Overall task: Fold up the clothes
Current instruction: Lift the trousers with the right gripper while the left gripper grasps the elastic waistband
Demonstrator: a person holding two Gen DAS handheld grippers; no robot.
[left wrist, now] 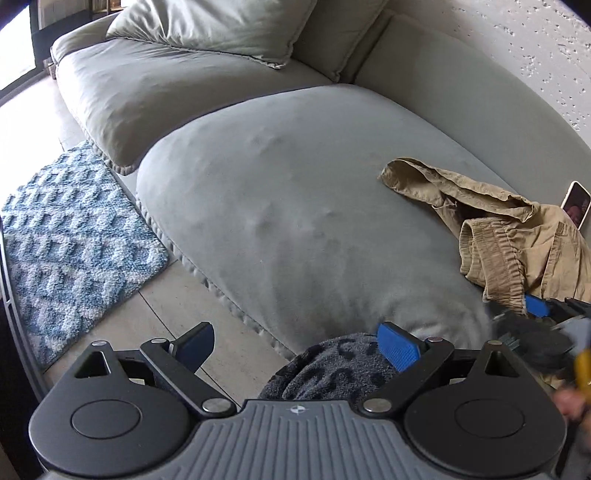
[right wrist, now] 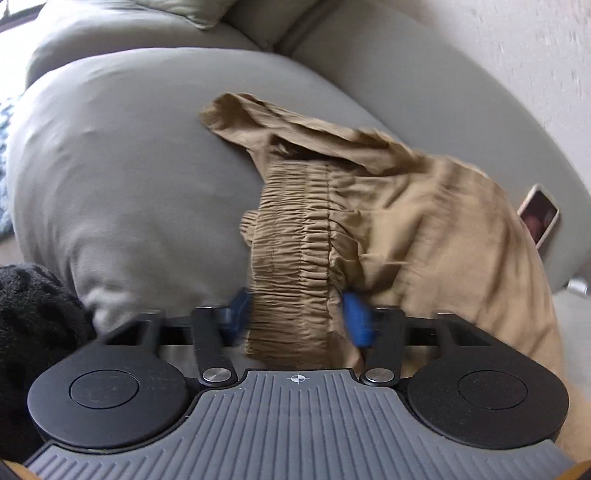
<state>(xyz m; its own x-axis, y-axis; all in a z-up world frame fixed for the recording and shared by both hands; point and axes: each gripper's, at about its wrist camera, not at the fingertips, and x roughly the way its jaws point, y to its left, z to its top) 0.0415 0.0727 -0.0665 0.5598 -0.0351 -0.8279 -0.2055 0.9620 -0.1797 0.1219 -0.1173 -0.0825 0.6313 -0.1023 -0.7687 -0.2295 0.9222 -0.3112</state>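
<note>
Tan shorts (right wrist: 424, 206) lie crumpled on the right part of a grey sofa cushion (right wrist: 122, 147). My right gripper (right wrist: 297, 314) is shut on their gathered elastic waistband (right wrist: 295, 236), with a blue pad against each side of it. The left wrist view shows the same shorts (left wrist: 509, 229) at the right, with the right gripper (left wrist: 524, 306) at their near edge. My left gripper (left wrist: 295, 332) stands wide open over the cushion's front edge (left wrist: 229, 295), its pads gripping nothing. A dark patterned fleece fabric (left wrist: 332, 365) bulges up just below it.
A phone (left wrist: 575, 205) leans against the sofa back behind the shorts. A blue and white rug (left wrist: 74, 251) lies on the tiled floor to the left. A large loose pillow (left wrist: 214, 26) rests on the far seat cushion. A rough white wall (left wrist: 535, 55) rises behind.
</note>
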